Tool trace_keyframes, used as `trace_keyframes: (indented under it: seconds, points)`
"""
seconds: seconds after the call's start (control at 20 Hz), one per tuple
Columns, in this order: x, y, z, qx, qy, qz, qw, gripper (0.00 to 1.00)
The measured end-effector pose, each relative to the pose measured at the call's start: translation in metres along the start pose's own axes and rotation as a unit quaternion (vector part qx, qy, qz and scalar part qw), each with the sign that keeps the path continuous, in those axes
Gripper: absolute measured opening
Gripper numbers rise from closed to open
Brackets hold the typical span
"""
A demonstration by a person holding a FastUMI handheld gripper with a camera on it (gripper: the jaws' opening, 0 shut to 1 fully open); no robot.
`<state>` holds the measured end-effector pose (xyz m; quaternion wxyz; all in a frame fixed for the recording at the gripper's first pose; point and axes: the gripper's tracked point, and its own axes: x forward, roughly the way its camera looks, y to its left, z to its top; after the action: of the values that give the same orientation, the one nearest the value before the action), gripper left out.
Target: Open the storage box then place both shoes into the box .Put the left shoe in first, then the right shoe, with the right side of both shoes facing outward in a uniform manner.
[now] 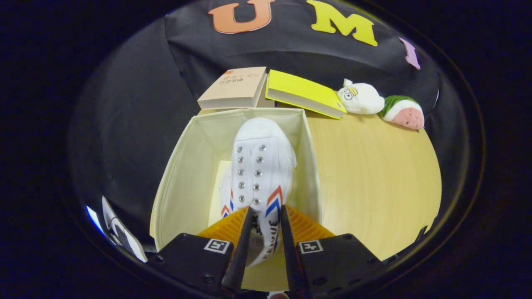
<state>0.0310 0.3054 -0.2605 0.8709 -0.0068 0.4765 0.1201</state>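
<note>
A white canvas shoe (257, 166) with metal eyelets and red-and-blue chevrons hangs toe-forward over the open cream fabric storage box (187, 166). My gripper (266, 216) is shut on the shoe, both fingers pressing its heel end between them. The shoe's toe points toward the box's far wall and most of the shoe lies inside the box's opening. A lighter patch of the box floor (218, 187) shows to the left of the shoe. I cannot tell whether the shoe touches the floor of the box.
The box stands on a light wooden table (374, 178). Beyond it lie a beige book (235, 87) and a yellow book (303, 93). A white plush toy (360, 97) and a watermelon-slice plush (404, 111) rest at the far right. White papers (118, 232) lie near the box's left.
</note>
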Motion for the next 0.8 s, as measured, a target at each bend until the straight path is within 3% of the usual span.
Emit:
trace_keyframes:
  seconds: [0.4,0.5,0.55,0.8]
  points:
    - [-0.081,-0.034,0.032,-0.019,-0.122,-0.018,0.992,0.71]
    - [-0.108,-0.047,0.037,-0.019,-0.161,-0.026,0.986,0.72]
    - [-0.122,-0.054,0.039,-0.018,-0.180,-0.031,0.983,0.78]
    - [-0.194,-0.102,0.045,0.005,-0.271,-0.065,0.960,0.89]
